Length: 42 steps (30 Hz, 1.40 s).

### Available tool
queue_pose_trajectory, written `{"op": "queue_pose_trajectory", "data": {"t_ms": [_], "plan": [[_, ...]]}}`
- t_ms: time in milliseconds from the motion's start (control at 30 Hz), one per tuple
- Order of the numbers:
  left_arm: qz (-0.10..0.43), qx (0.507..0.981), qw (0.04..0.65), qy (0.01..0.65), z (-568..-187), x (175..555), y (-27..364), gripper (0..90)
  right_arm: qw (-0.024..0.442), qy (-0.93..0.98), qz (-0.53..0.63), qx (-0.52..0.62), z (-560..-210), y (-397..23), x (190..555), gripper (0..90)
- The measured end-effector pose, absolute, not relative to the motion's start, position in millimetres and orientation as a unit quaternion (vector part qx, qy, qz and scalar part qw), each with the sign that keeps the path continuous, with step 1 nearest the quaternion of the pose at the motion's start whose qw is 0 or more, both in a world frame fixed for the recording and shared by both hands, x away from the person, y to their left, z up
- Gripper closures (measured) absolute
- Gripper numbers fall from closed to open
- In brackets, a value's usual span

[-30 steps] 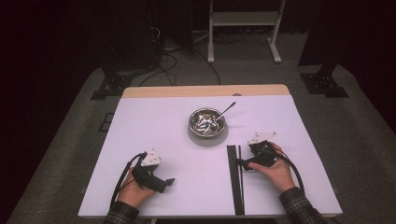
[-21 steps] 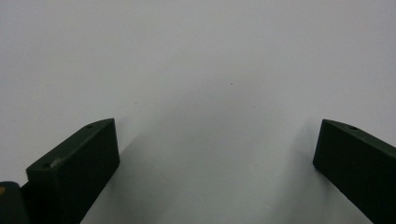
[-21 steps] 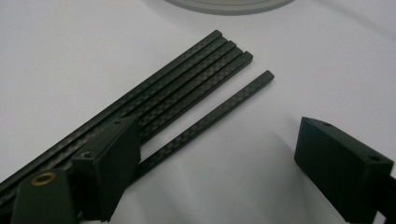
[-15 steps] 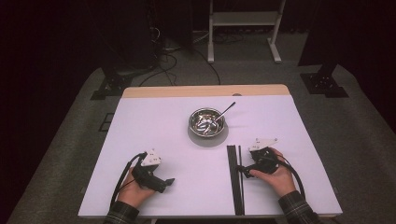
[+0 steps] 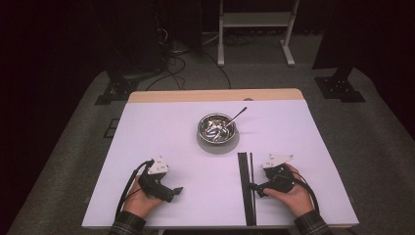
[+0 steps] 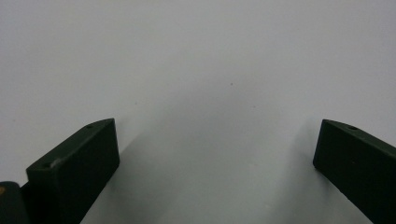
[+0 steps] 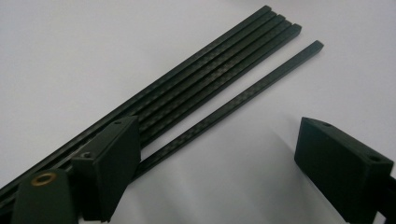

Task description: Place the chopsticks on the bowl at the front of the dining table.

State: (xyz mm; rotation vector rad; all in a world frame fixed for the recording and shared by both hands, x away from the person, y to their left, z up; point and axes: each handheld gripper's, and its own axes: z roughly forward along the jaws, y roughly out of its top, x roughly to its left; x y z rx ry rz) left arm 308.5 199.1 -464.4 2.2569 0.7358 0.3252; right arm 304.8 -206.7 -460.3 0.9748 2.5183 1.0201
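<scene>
Several long black carbon rods (image 5: 243, 196) lie side by side on the white table (image 5: 161, 132), running from near the bowl toward the front edge. One rod (image 7: 261, 88) lies slightly apart from the bundle (image 7: 201, 79). My right gripper (image 5: 255, 187) rests just right of the rods, pointing left at them. In the right gripper view my right gripper (image 7: 222, 135) is open, its left jaw sitting over the rods, with the single rod passing beside that jaw. My left gripper (image 5: 178, 190) rests at the front left; there my left gripper (image 6: 215, 126) is open over bare table.
A metal bowl (image 5: 217, 128) with shiny pieces inside stands at the table's middle, a spoon handle (image 5: 238, 115) sticking out to the back right. The table's front edge is close behind both hands. Dark floor, cables and stand legs lie beyond the table.
My right gripper has slid toward the front edge along the rods, staying open. The left gripper has not moved.
</scene>
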Motion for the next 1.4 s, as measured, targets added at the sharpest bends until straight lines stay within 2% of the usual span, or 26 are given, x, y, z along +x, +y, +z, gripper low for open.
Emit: {"op": "queue_pose_trajectory", "data": {"t_ms": [500, 1400], "plan": [[0.127, 0.877, 0.364, 0.286, -464.4, 308.4, 199.1, 0.0, 0.125, 0.875, 0.345, 0.315, -460.0, -204.9, 271.9, 12.8], [0.127, 0.877, 0.364, 0.286, -464.4, 308.4, 199.1, 0.0, 0.132, 0.868, 0.336, 0.341, -459.0, -231.8, 266.3, 12.7]]}}
